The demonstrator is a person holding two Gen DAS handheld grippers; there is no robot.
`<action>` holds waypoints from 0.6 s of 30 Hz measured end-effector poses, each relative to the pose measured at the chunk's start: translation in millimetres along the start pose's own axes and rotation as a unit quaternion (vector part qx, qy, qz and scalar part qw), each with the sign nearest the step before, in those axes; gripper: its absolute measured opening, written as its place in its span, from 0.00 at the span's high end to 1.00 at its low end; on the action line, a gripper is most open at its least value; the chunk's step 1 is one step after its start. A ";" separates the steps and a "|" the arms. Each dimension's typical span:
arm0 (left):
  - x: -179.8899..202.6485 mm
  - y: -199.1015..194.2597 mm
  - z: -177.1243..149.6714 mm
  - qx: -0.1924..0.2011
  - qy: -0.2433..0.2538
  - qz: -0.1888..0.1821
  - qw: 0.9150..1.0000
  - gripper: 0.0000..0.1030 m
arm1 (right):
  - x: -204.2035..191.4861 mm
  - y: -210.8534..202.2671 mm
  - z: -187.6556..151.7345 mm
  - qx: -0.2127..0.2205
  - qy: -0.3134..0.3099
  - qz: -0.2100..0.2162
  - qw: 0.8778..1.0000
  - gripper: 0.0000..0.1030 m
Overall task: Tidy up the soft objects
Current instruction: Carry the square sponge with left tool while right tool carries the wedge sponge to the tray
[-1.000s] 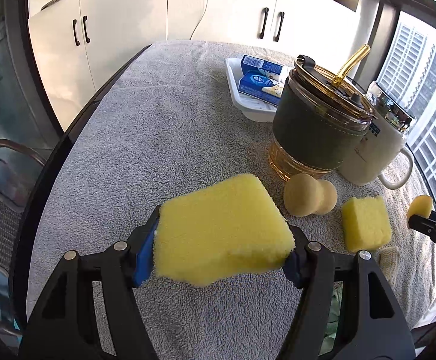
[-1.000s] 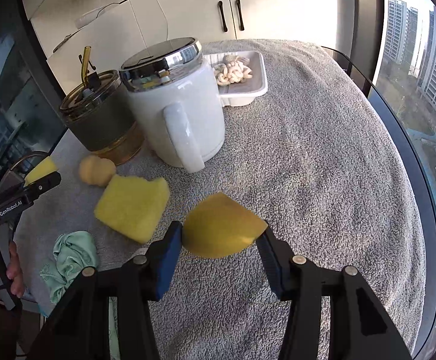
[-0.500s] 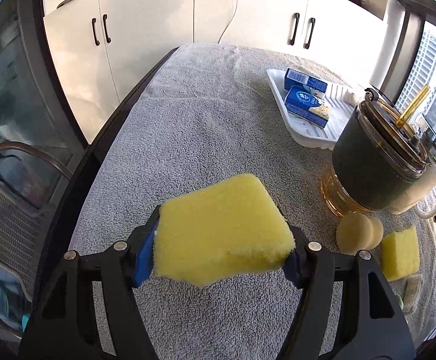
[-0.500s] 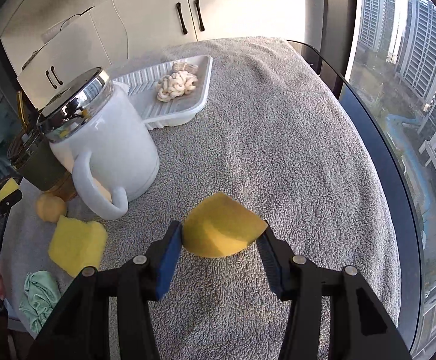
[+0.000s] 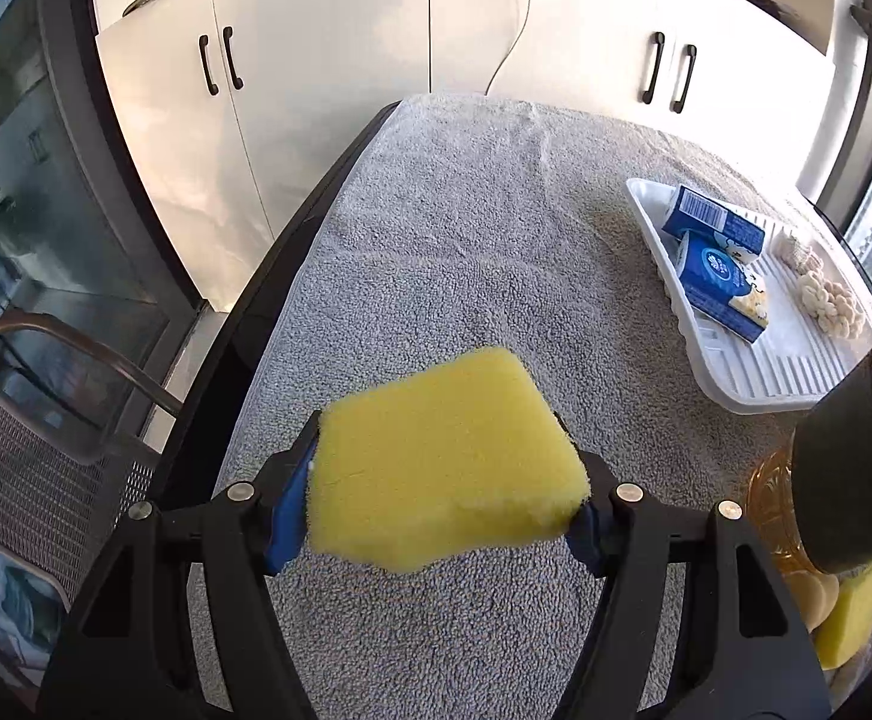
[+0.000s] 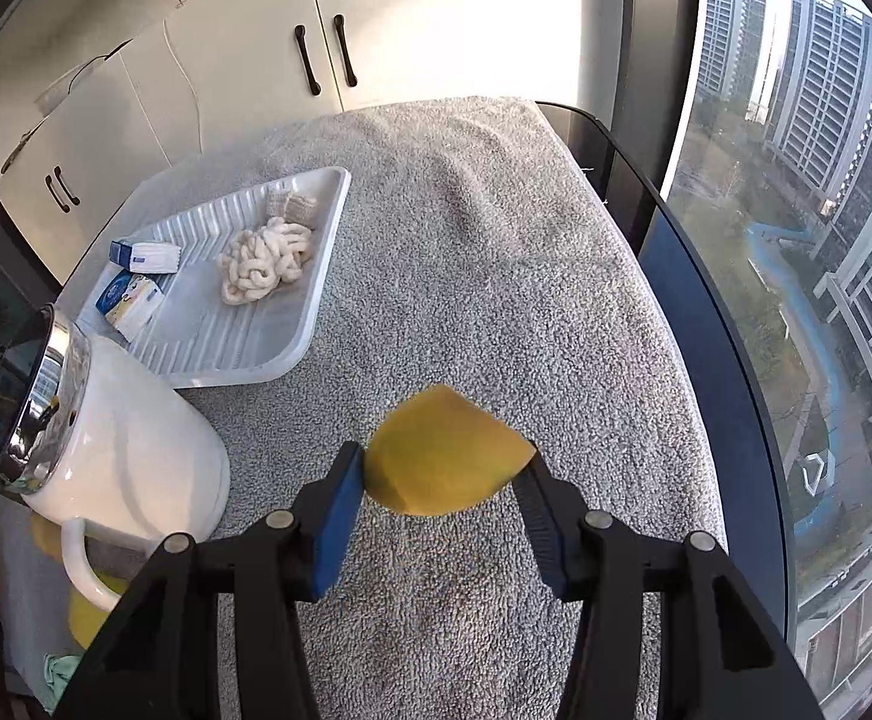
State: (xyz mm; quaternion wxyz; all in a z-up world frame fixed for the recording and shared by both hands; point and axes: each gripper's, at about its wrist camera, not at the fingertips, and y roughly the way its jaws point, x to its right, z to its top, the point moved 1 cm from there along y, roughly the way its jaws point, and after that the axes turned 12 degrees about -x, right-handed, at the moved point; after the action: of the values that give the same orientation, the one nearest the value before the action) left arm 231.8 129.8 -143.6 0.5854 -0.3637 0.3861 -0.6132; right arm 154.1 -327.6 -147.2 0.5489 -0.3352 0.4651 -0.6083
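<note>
The left gripper (image 5: 445, 516) has its jaws clamped on a big yellow sponge (image 5: 445, 459), held above the towel-covered worktop (image 5: 466, 252). The right gripper (image 6: 443, 519) squeezes a round yellow sponge (image 6: 445, 459) the same way. More sponges (image 5: 850, 618) wait by the cups at the near edge. The white tray (image 6: 310, 324) farther back already holds blue packs (image 5: 721, 285) and a rope (image 6: 265, 261). The pack writing is too small to read.

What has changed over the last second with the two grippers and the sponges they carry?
Both grippers have swung away from the mugs toward the white tray: the left gripper now looks up the towel with the tray coming into fuller view at right, and the right gripper has the tray at its left. Nothing was let go: the left stays clamped on the yellow sponge, the right on the orange sponge.
</note>
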 end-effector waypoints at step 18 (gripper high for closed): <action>70.8 19.0 79.0 0.009 0.089 -0.035 0.995 0.37 | -30.3 18.0 94.1 0.006 -0.015 0.021 1.000 0.48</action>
State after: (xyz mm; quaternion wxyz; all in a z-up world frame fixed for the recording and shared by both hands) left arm 307.5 55.0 -126.7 0.5301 -0.3157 0.4178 -0.6669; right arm 252.2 -315.8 -128.6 0.5704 -0.3314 0.4599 -0.5945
